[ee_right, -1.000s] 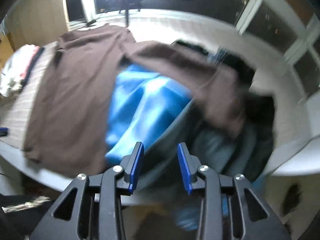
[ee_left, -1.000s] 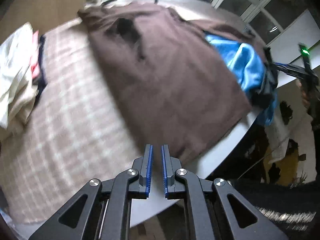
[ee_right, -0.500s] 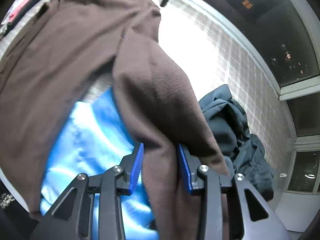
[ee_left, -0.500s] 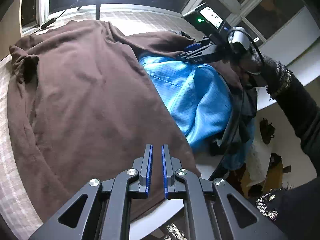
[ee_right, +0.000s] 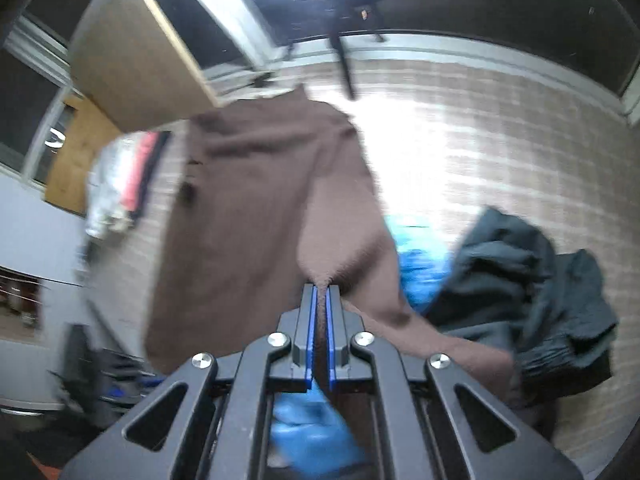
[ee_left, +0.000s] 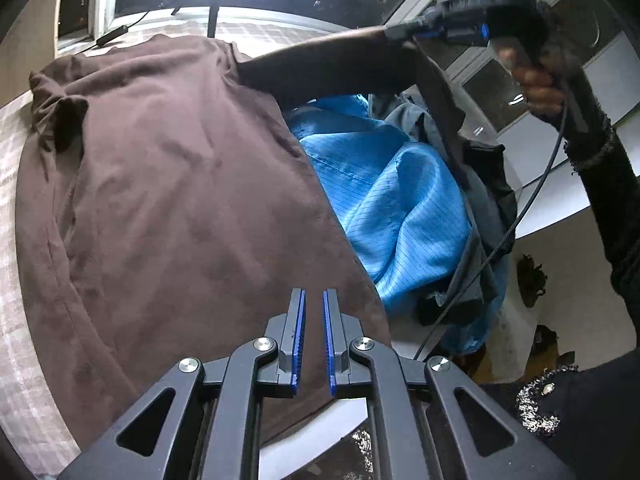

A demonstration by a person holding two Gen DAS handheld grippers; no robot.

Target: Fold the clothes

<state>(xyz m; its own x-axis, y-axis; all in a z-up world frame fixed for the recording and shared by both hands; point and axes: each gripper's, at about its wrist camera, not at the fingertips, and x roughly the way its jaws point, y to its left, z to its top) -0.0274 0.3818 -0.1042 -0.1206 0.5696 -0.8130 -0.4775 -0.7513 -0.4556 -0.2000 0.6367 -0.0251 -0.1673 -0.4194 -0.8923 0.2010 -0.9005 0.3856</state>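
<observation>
- Looking along my left gripper [ee_left: 314,300], I saw its two blue-lined fingers standing almost together with a thin gap between them and nothing in it, held above the near hem of the brown garment [ee_left: 172,200].
- That garment lay spread over the checked table cover [ee_left: 16,288], its body flat and its far sleeve pulled up taut toward my right gripper [ee_left: 404,32], which showed only from outside at the top of the picture, gripped by my right hand [ee_left: 540,80].
- Only this view gave the blue striped cloth [ee_left: 400,208] sharply, lying just beside the brown garment with part of it tucked under, and a cable [ee_left: 500,240] hanging from my right hand across it.
- From here I could not tell how the right fingers stood; they were too small and dark.
- Looking along my right gripper [ee_right: 321,292], the fingers were pressed together on a bunched fold of the brown garment [ee_right: 260,200], lifted off the table.
- Only this view showed the dark teal garment [ee_right: 520,280] heaped at the right, touching the brown sleeve, and a folded stack [ee_right: 120,184] of pale and pink cloth at the far left of the table.
- The whole right view was smeared by motion, so edges were soft; the blue cloth [ee_right: 420,272] showed merely as blurred patches, partly behind the fingers, and the brown garment's lower end ran out of sight beneath the gripper.
</observation>
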